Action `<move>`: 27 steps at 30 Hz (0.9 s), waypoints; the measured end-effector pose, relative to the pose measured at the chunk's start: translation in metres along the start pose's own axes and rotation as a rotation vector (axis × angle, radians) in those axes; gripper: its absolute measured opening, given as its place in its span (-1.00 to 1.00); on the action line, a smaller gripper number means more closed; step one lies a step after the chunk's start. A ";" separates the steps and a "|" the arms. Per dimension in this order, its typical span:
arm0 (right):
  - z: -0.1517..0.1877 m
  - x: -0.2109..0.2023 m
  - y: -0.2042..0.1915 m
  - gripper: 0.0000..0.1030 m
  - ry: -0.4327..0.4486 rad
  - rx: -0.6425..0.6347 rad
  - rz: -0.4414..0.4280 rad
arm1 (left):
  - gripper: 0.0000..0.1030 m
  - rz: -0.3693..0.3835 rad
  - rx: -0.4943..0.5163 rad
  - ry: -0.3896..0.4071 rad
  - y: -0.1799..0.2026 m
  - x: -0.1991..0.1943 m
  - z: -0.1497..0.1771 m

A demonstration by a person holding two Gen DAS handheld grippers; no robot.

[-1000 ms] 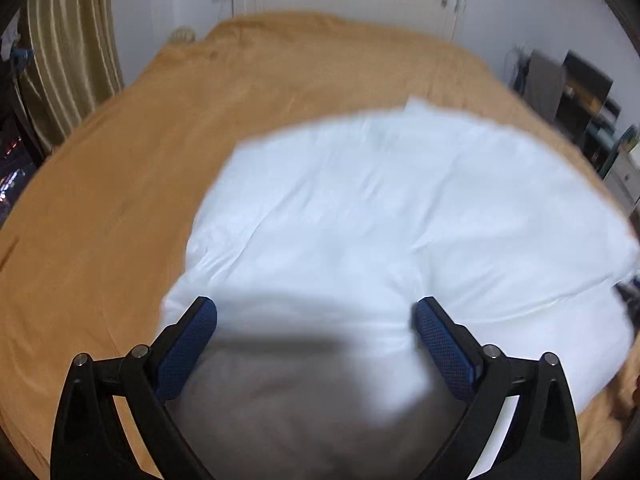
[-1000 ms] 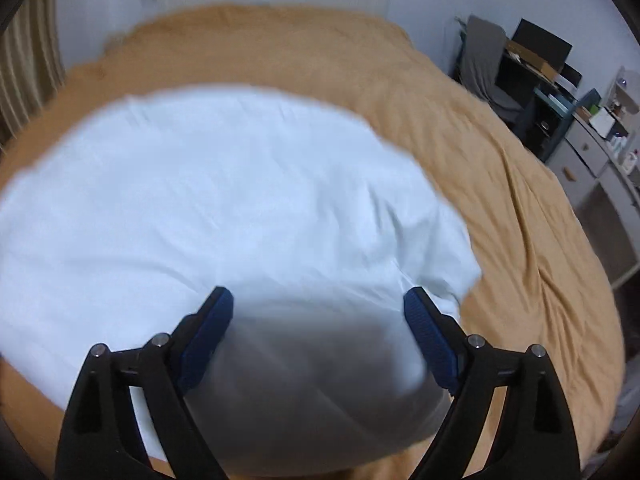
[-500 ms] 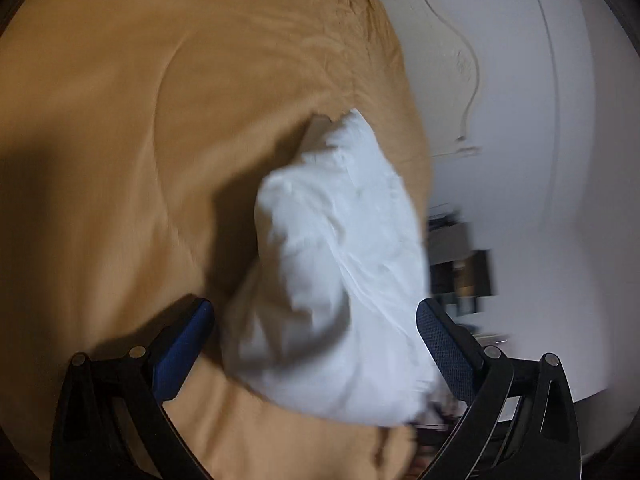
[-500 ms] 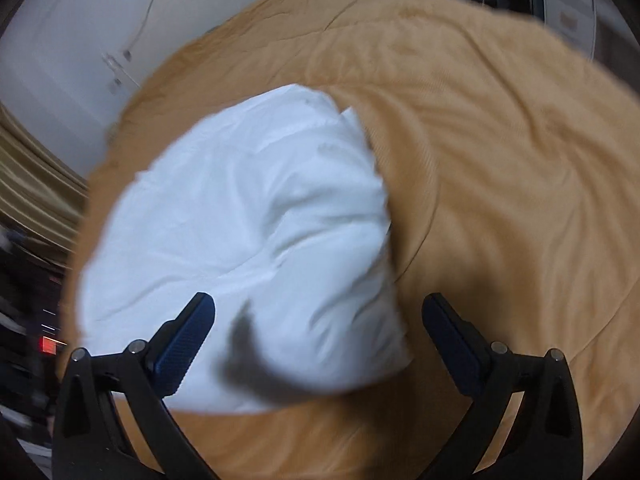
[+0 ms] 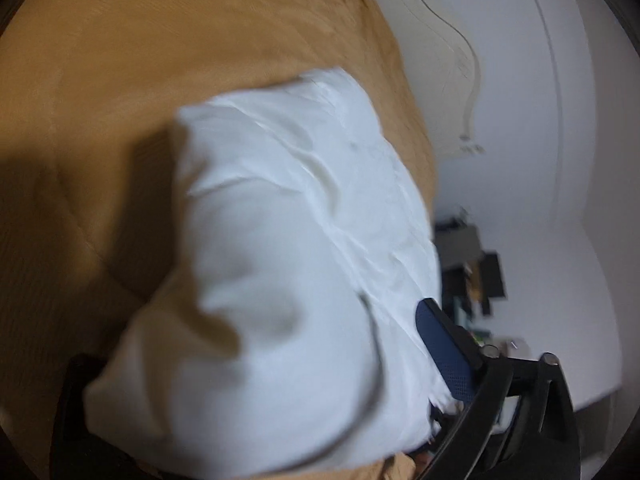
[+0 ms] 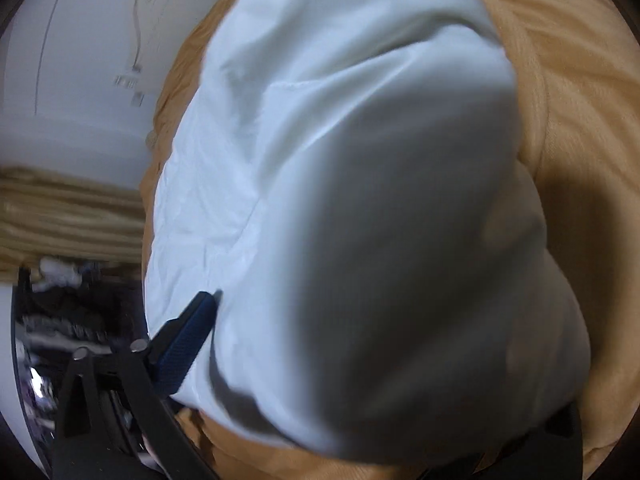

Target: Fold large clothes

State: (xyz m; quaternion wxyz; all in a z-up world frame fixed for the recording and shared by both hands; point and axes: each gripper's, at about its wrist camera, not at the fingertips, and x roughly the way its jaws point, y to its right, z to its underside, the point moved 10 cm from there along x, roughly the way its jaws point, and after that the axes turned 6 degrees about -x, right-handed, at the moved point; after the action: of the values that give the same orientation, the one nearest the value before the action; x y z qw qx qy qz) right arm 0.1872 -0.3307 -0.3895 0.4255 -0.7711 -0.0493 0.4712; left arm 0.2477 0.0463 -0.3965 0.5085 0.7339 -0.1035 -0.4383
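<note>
Closing both grippers' jaws around the bunched white cotton garment (image 5: 304, 240) on the tan bedspread (image 5: 160, 60); whether the pads are already gripping cannot be told, and next it needs lifting and spreading flat.

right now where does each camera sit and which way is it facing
Left wrist: on the left gripper, rolled sideways, looking down along its fingers at the white garment on the orange bedspread; one blue pad shows, jaws closing with cloth between.
Right wrist: on the right gripper, also rolled, looking down at the same garment; one pad shows, jaws closing with cloth between.
Shared: garment, bedspread, white headboard.
</note>
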 end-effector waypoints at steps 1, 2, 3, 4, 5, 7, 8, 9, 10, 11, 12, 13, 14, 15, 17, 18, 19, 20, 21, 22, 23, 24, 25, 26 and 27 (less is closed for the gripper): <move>-0.001 -0.001 -0.001 0.30 0.002 0.021 -0.016 | 0.12 -0.051 -0.007 0.033 -0.004 -0.001 -0.003; 0.000 -0.006 -0.004 0.03 0.014 0.028 -0.033 | -0.06 -0.029 -0.025 0.035 -0.002 -0.001 -0.004; 0.000 -0.014 -0.010 -0.20 0.025 0.022 -0.057 | -0.26 0.006 -0.052 0.037 0.000 -0.006 -0.003; 0.003 -0.023 -0.016 -0.25 0.036 0.013 -0.077 | -0.34 0.032 -0.072 0.030 0.002 -0.013 -0.001; 0.008 -0.032 -0.023 -0.31 0.041 0.006 -0.091 | -0.39 0.056 -0.082 0.032 0.006 -0.025 0.003; 0.025 -0.050 -0.033 -0.33 0.033 -0.007 -0.106 | -0.39 0.056 -0.036 0.045 0.012 -0.055 0.014; 0.037 -0.058 -0.034 -0.33 0.019 -0.013 -0.108 | -0.39 0.058 -0.006 0.046 0.012 -0.066 0.021; 0.047 -0.062 -0.033 -0.31 -0.003 -0.016 -0.114 | -0.37 0.050 0.027 0.037 0.008 -0.076 0.026; 0.061 -0.064 -0.028 -0.25 -0.032 -0.017 -0.112 | -0.36 0.028 0.047 0.027 0.001 -0.080 0.031; 0.074 -0.061 -0.019 0.01 -0.068 -0.017 -0.095 | -0.31 0.012 0.045 0.007 -0.011 -0.080 0.035; 0.085 -0.056 -0.008 0.20 -0.107 -0.009 -0.077 | -0.25 0.019 0.018 -0.022 -0.023 -0.077 0.038; 0.092 -0.051 0.005 0.30 -0.128 0.011 -0.064 | -0.22 0.033 -0.030 -0.050 -0.035 -0.076 0.037; 0.093 -0.052 0.023 0.34 -0.138 0.091 -0.107 | -0.19 0.054 -0.075 -0.074 -0.041 -0.073 0.037; 0.093 -0.052 0.023 0.33 -0.138 0.091 -0.107 | -0.19 0.090 -0.131 -0.105 -0.044 -0.072 0.036; 0.090 -0.065 0.029 0.34 -0.145 0.126 -0.128 | -0.19 0.105 -0.160 -0.155 -0.045 -0.075 0.033; 0.089 -0.075 0.031 0.34 -0.148 0.114 -0.120 | -0.19 0.100 -0.140 -0.168 -0.045 -0.080 0.031; 0.090 -0.085 0.033 0.37 -0.153 0.099 -0.106 | -0.19 0.082 -0.099 -0.176 -0.042 -0.085 0.032; 0.091 -0.093 0.035 0.42 -0.156 0.090 -0.086 | -0.19 0.070 -0.072 -0.191 -0.035 -0.081 0.030; 0.091 -0.104 0.039 0.47 -0.149 0.079 -0.051 | -0.19 0.067 -0.053 -0.200 -0.035 -0.086 0.028; 0.090 -0.112 0.044 0.51 -0.126 0.069 -0.010 | -0.19 0.060 -0.033 -0.204 -0.033 -0.090 0.029; 0.087 -0.123 0.049 0.60 -0.092 0.047 0.055 | -0.17 0.047 -0.022 -0.212 -0.032 -0.092 0.031; 0.083 -0.134 0.053 0.64 -0.055 0.012 0.124 | -0.12 0.027 -0.012 -0.210 -0.032 -0.094 0.031; 0.077 -0.145 0.056 0.64 -0.017 -0.012 0.191 | -0.02 0.000 -0.001 -0.191 -0.032 -0.096 0.031; 0.074 -0.159 0.059 0.66 0.029 -0.039 0.270 | 0.14 -0.036 0.017 -0.167 -0.028 -0.100 0.020; 0.068 -0.168 0.055 0.66 0.070 -0.093 0.352 | 0.31 -0.086 0.039 -0.129 -0.031 -0.104 0.016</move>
State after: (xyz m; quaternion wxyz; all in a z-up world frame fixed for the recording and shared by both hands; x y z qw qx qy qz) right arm 0.0241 -0.4039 -0.3259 0.3018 -0.8024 0.0795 0.5087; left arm 0.1650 0.1125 -0.3677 0.4670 0.7178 -0.1129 -0.5040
